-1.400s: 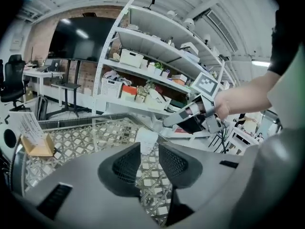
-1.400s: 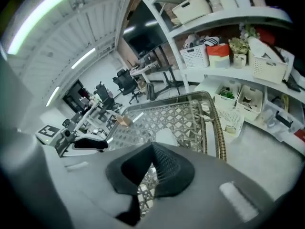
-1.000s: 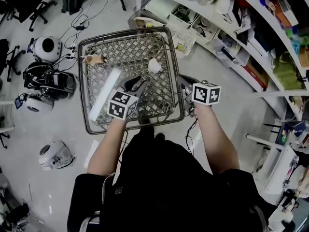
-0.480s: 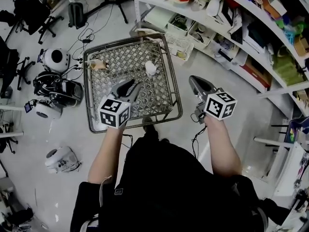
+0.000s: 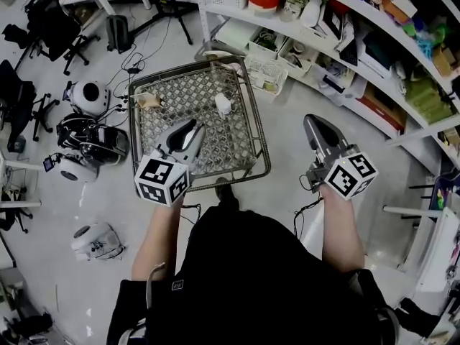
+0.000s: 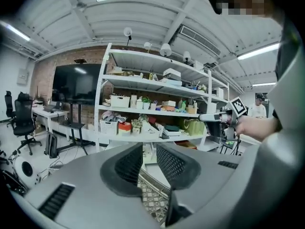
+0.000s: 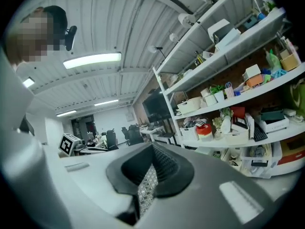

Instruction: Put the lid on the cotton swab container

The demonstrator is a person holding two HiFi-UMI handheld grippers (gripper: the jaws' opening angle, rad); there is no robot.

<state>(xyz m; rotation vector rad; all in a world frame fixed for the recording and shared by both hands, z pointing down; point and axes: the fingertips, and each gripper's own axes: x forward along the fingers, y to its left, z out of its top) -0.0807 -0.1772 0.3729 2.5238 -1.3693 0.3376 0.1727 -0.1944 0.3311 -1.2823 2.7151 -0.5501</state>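
A small white container (image 5: pixel 223 104) stands on the metal mesh table (image 5: pixel 244 157), near its far side. Whether a lid sits on it I cannot tell from here. My left gripper (image 5: pixel 188 126) hangs well above the table's near half, pointing at the shelves. Its jaws have just been closing, and they still stand apart with nothing between them (image 6: pixel 149 149). My right gripper (image 5: pixel 310 120) is raised over the floor to the right of the table, its jaws together and empty (image 7: pixel 152 149). It also shows in the left gripper view as a grey gripper (image 6: pixel 217 117) held level.
A tan object (image 5: pixel 149 100) lies at the table's far left corner. Curved white shelves (image 5: pixel 345 56) full of boxes and bins run along the right. Round white and black devices (image 5: pixel 90 95) and cables lie on the floor to the left.
Both grippers have risen away from the table. The right one has swung out to the right, off the table's edge. The left gripper's jaws are narrower than before.
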